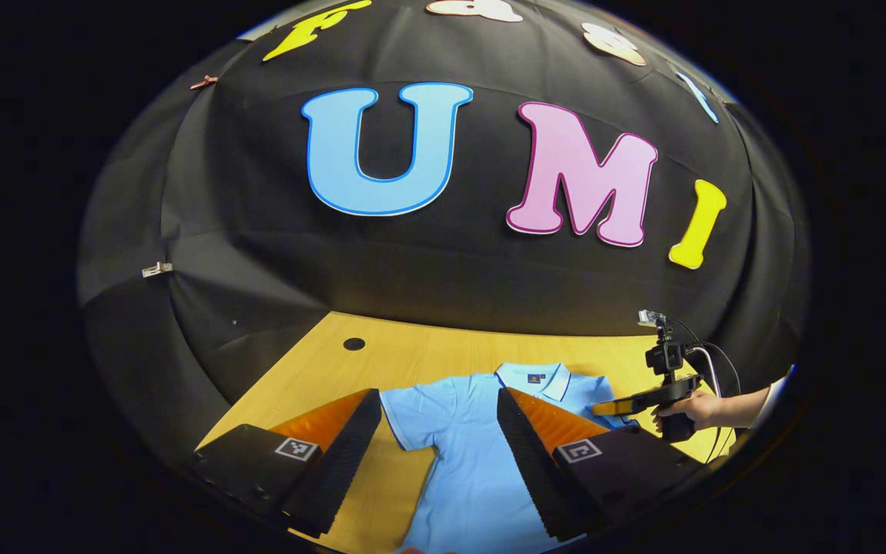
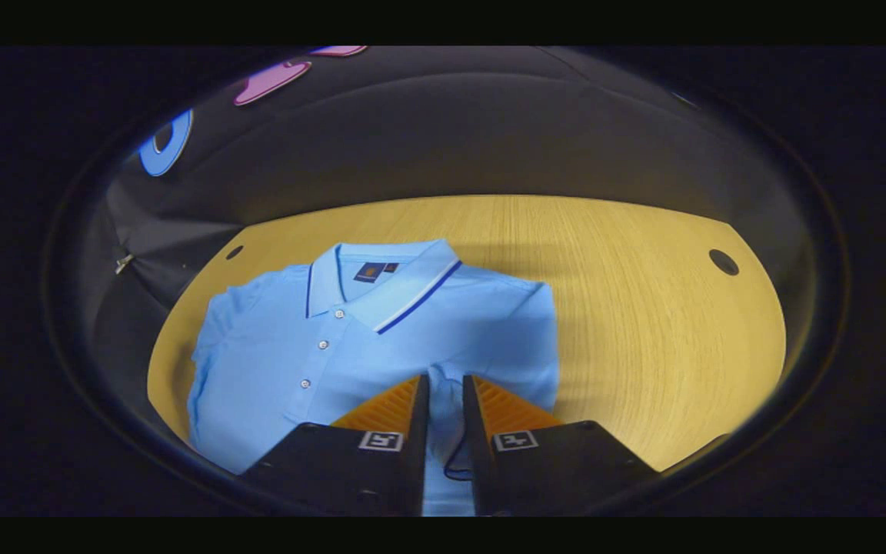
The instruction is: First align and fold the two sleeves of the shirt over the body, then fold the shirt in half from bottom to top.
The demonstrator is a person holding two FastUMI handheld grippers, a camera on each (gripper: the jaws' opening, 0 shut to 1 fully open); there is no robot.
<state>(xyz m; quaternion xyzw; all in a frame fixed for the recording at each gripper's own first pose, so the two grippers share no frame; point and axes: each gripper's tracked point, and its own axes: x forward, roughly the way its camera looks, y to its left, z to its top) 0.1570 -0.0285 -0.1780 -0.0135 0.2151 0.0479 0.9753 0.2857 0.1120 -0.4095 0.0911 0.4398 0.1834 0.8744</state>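
A light blue polo shirt (image 1: 474,462) lies face up on the wooden table (image 1: 412,346), collar (image 1: 535,378) toward the booth wall. My left gripper (image 1: 437,396) hovers open above the shirt's left half, its fingers straddling the spread left sleeve (image 1: 412,412) and chest. In the right gripper view the shirt (image 2: 274,346) shows its buttons and striped collar (image 2: 381,285). My right gripper (image 2: 445,378) is shut on the right sleeve (image 2: 447,431), whose dark-trimmed cuff hangs between its fingers over the body. The right gripper (image 1: 616,406) also appears at the shirt's right shoulder in the left gripper view.
A person's hand (image 1: 689,408) holds the right gripper, with a cable trailing behind it. The table (image 2: 643,308) has round dark holes near its far corners (image 2: 724,261) (image 2: 234,251). Bare wood spreads to the right of the shirt.
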